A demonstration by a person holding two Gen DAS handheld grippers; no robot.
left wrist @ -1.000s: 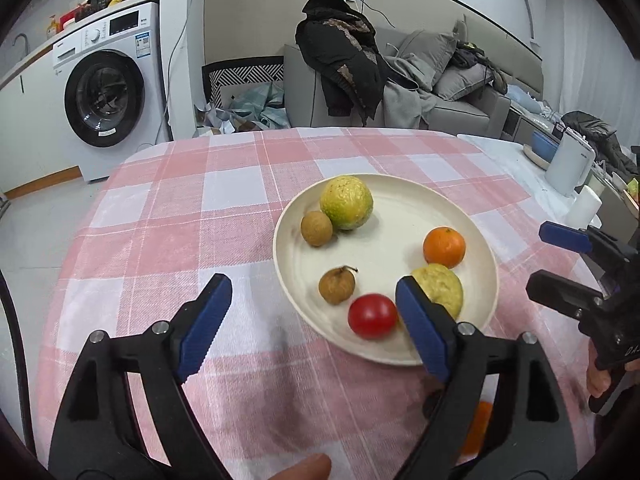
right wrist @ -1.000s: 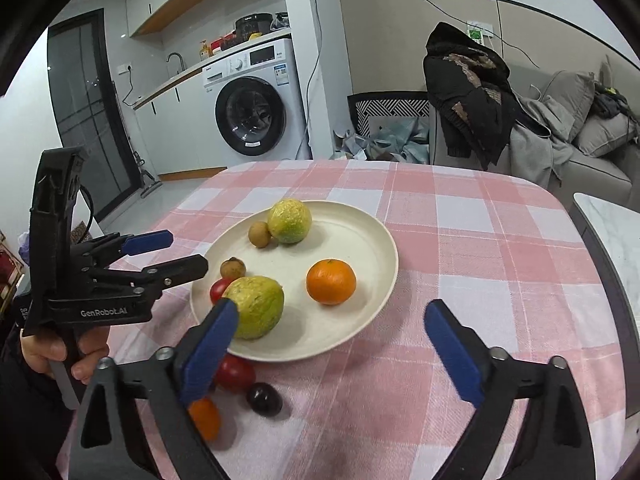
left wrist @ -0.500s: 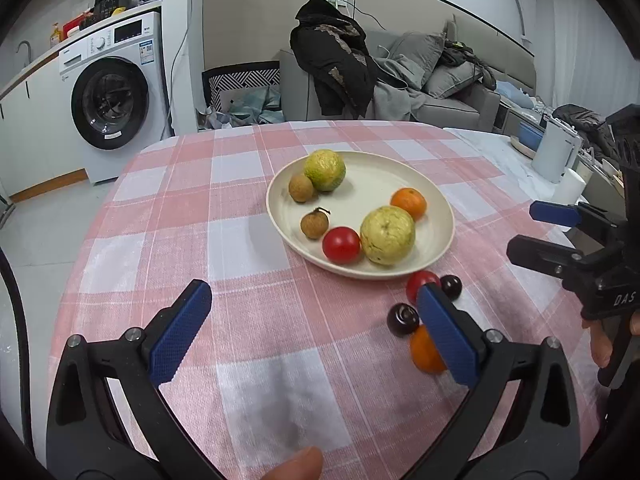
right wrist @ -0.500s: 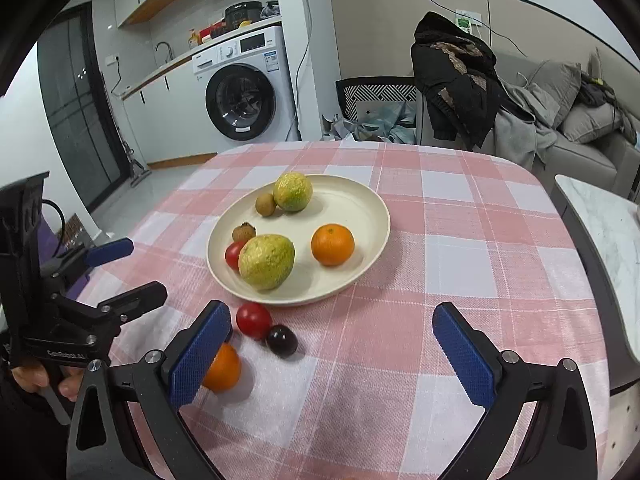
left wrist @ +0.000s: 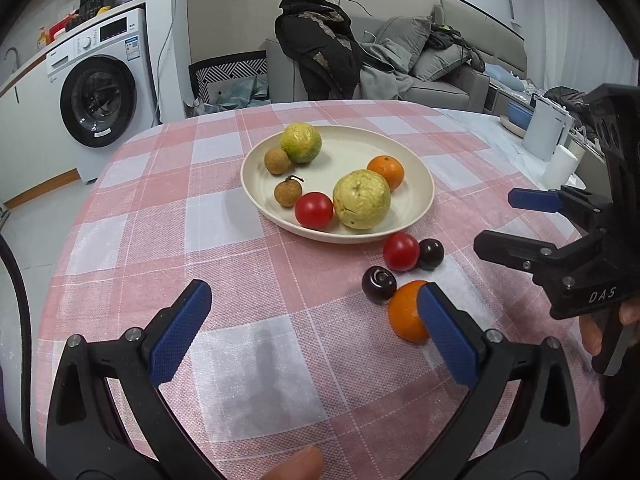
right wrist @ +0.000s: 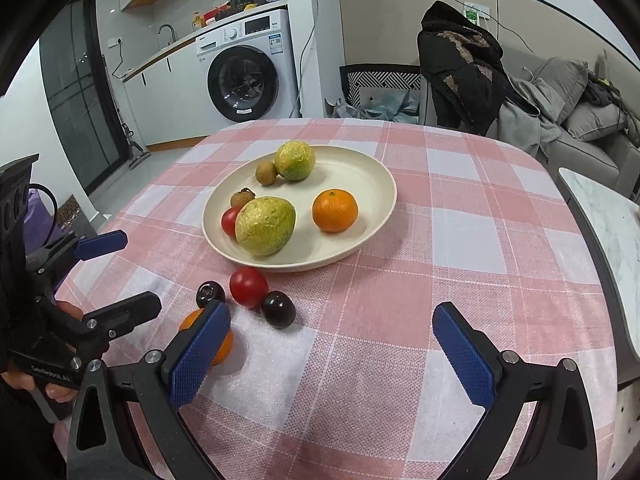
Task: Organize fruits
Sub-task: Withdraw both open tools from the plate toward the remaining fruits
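Your two grippers hang over the pink-checked tablecloth [left wrist: 168, 216], both spread wide and holding nothing: the left gripper [left wrist: 312, 330] has its jaws at full stretch over bare cloth, the right gripper [right wrist: 334, 356] is just as wide.

The cream plate [left wrist: 416, 184] sits mid-table carrying six fruits: two large yellow-green fruits, one at the front [left wrist: 361, 199] and one at the back [left wrist: 301, 143], an orange [left wrist: 386, 172], a red tomato [left wrist: 314, 210] and two small brown fruits [left wrist: 277, 161]. Four strays wait on the cloth just off the plate's near rim: a loose orange [left wrist: 406, 312], a loose tomato [left wrist: 401, 251] and two dark plums [left wrist: 379, 284].

Biggest risk first: the plate is light and shallow, so a jaw that clips its rim would likely tip or slide it and spill the round fruit.

Next, the strays lie bunched, the tomato touching one plum and the orange just beside the other; closing on one will probably nudge its neighbour rolling towards the table edge.

Then your grippers themselves: they stand near each other beside the same cluster, so reaching together invites a clash.

Smallest, the tomato and plums look soft and smooth, and a hard squeeze could bruise them or shoot them out from the pads.
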